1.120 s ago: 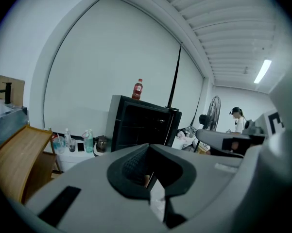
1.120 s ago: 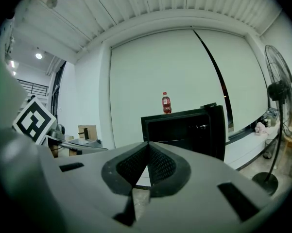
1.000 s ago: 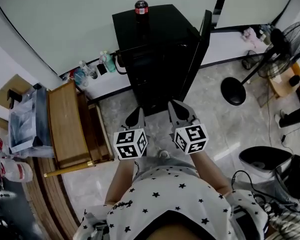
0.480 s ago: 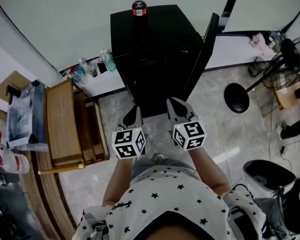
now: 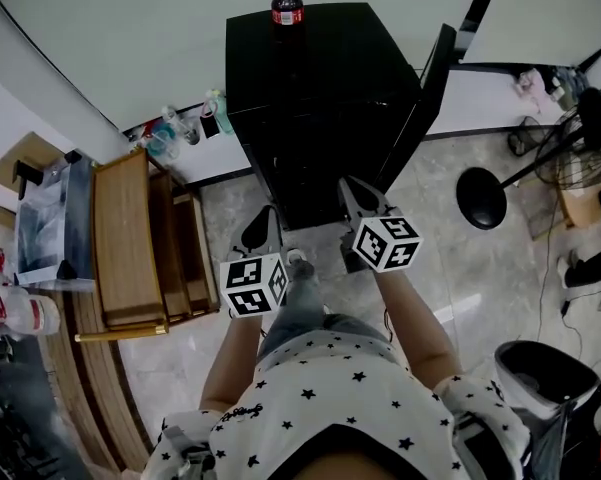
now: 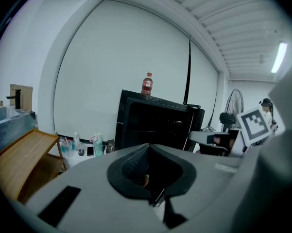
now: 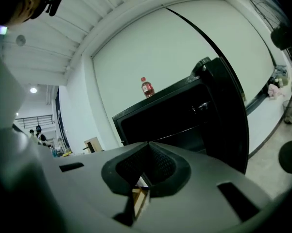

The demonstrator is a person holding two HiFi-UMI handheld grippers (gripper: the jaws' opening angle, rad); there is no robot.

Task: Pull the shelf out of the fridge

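Observation:
A small black fridge (image 5: 320, 88) stands against the white wall, its door (image 5: 420, 108) swung open to the right and its inside dark. A cola bottle (image 5: 286, 3) stands on its top. In the right gripper view a thin shelf edge (image 7: 184, 132) shows inside the fridge (image 7: 175, 115). My left gripper (image 5: 265, 220) and right gripper (image 5: 355, 196) are held side by side short of the fridge's open front, both shut with nothing between the jaws. The left gripper view shows the fridge (image 6: 155, 125) ahead and the bottle (image 6: 147, 85) on it.
A wooden rack (image 5: 140, 243) stands left of the fridge, with small bottles (image 5: 175, 133) on the floor by the wall. A standing fan's base (image 5: 480, 198) sits to the right, with cables and a dark bin (image 5: 545, 388) further right. The person's knee (image 5: 300, 288) is between the grippers.
The view has closed in on the fridge. Both grippers have moved forward toward its open front, the right one slightly ahead, and the person's knee has come up between them.

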